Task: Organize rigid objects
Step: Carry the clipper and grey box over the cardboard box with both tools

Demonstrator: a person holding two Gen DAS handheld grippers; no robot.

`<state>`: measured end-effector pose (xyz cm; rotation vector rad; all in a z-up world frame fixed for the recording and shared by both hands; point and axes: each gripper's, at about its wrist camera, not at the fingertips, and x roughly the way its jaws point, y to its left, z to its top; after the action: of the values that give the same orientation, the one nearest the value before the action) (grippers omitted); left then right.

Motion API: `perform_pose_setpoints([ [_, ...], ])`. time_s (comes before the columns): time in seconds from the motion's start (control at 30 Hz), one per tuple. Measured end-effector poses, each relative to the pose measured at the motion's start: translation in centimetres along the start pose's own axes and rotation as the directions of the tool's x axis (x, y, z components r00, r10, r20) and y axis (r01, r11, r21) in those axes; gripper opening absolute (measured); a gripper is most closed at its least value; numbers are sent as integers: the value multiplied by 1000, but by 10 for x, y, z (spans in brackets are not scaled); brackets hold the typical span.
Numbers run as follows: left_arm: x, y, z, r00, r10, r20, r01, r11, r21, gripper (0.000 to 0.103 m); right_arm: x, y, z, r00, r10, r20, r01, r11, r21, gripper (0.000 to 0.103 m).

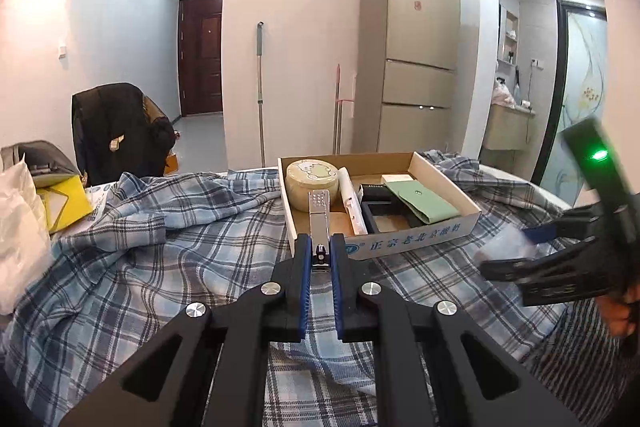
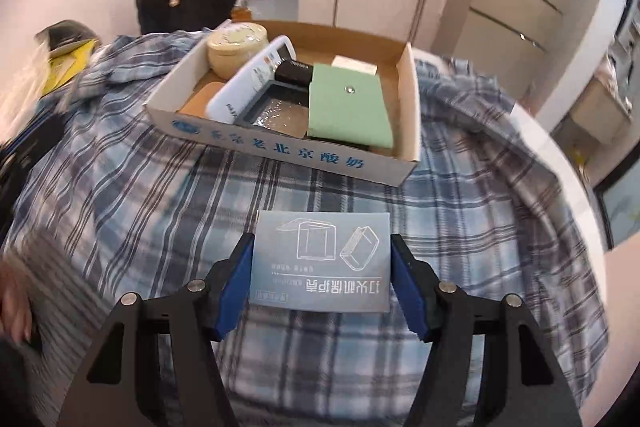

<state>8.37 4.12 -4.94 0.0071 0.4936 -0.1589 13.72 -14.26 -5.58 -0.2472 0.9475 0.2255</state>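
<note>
Tools clamping nail clipper, box.

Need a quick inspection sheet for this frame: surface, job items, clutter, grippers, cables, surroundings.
Surface: rumpled plaid cloth covers it.
Job's things: cardboard tray holds a round tin, white remote, green pouch, dark frame.
Clutter: yellow item and white bag at the left edge.
Grippers: left gripper shut on a metal nail clipper; right gripper grips a pale blue printed box by its sides.
Cables: nothing seen.
Surroundings: fridge, mop, brown door, dark jacket on a chair.
</note>
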Motion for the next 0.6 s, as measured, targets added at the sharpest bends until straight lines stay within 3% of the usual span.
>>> perform_pose_setpoints([
  [0.1,-3,-9,8,1000,19,-1,-19,999,41,10,-18,-12,-1,999,18,38,-18,1000,13,64],
  [0.2,-15,-16,22,999,3,36,-5,998,63,10,-39,-16,9,991,-26,129,26,1000,-1,64],
  [0.4,-34,-34,84,993,-27,117,18,997,74,10,-74,-37,57,967,19,254,-41,996,80,64],
  [0.5,-16,-49,121,999,-4,44,-1,994,108,10,-83,-49,91,949,2,316,-59,984,168,64],
  [0.6,2,-50,146,1000,-18,14,17,997,72,10,-80,-54,122,940,4,341,-84,972,221,64],
])
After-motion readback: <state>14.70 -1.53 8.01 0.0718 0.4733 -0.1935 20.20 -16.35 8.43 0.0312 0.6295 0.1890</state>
